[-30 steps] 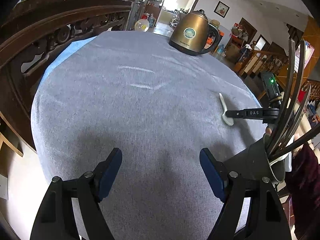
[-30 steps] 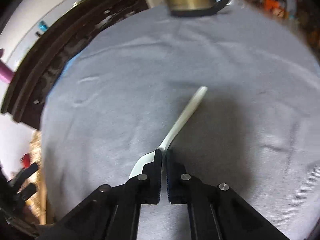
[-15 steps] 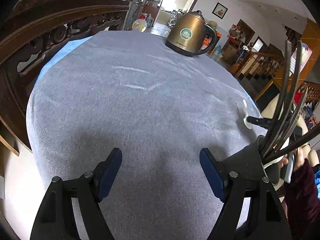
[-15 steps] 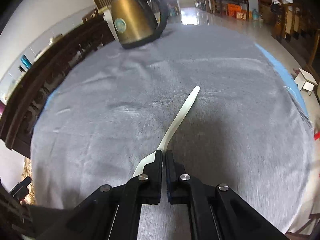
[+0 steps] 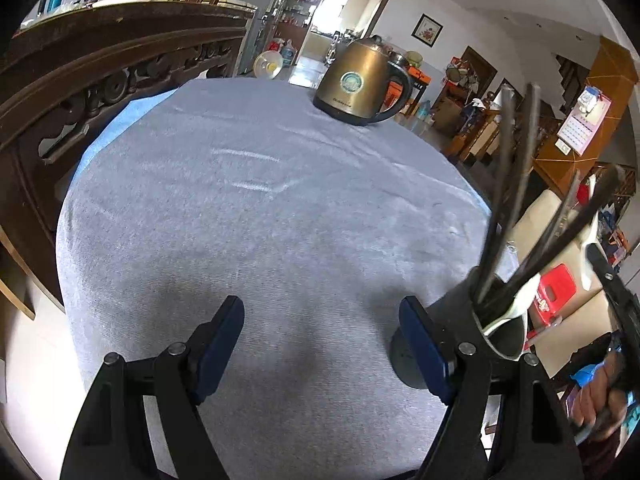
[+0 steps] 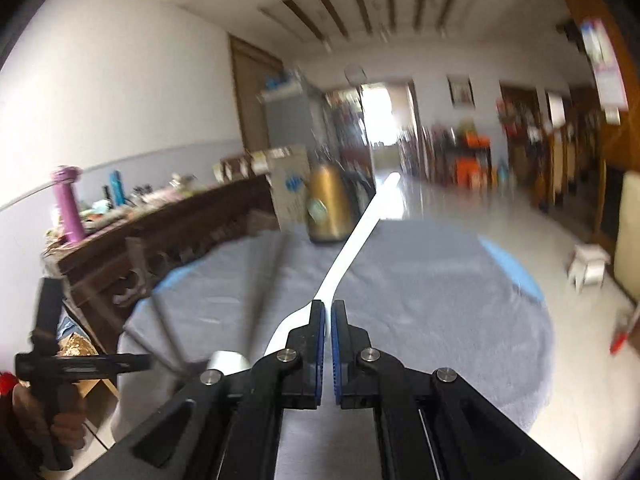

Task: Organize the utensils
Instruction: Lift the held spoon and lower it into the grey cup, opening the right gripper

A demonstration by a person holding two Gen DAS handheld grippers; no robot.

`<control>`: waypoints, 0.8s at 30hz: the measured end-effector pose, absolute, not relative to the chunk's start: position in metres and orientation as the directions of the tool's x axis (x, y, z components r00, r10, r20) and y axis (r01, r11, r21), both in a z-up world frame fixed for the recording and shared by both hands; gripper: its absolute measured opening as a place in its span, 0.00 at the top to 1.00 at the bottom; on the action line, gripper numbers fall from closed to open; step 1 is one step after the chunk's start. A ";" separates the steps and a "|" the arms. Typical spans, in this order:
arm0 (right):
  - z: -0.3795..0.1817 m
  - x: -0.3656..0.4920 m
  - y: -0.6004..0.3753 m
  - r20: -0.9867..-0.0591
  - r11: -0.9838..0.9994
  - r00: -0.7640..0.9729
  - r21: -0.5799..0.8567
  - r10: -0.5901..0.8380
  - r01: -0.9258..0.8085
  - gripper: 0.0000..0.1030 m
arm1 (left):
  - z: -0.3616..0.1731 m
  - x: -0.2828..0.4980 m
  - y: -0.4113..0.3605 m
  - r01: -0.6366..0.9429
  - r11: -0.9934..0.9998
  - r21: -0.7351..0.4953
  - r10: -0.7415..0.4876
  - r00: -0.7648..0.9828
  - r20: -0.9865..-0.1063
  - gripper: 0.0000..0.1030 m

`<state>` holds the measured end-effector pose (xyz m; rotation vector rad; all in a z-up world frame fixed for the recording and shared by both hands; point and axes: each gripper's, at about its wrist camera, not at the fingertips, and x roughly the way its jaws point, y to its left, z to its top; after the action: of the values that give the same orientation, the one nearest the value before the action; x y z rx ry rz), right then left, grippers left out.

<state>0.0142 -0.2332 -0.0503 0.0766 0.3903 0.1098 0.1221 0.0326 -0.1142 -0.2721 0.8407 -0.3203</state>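
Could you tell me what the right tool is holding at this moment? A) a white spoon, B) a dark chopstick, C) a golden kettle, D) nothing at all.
A: in the right wrist view the right tool is shut on the white spoon, whose handle sticks out forward past the tips, raised above the grey tablecloth.

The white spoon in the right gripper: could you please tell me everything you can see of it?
The white spoon looks like smooth plastic or ceramic, with a long, flat, gently curved handle that widens toward a rounded tip. The right gripper is shut on its neck, and the bowl curves out to the left beside the left finger. It is held in the air above the grey tablecloth, handle pointing away toward the blurred brass-coloured kettle. Nothing else touches it.
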 end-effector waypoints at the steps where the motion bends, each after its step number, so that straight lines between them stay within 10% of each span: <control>1: -0.047 0.005 -0.218 -0.341 0.993 0.933 0.066 0.117 -0.101 0.96 | -0.112 0.119 0.032 0.170 0.917 -0.360 -0.382 0.628 -0.678 0.22; 24: -0.110 0.012 -0.070 -0.304 0.902 0.950 -0.427 -0.074 -0.066 0.94 | -0.066 0.083 0.042 0.218 0.930 -0.297 -0.359 0.712 -0.603 0.22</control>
<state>0.0124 -0.0701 -0.1104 -0.4483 0.3210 -0.0040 0.0834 0.0416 -0.0663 -0.2107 0.7101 -0.3224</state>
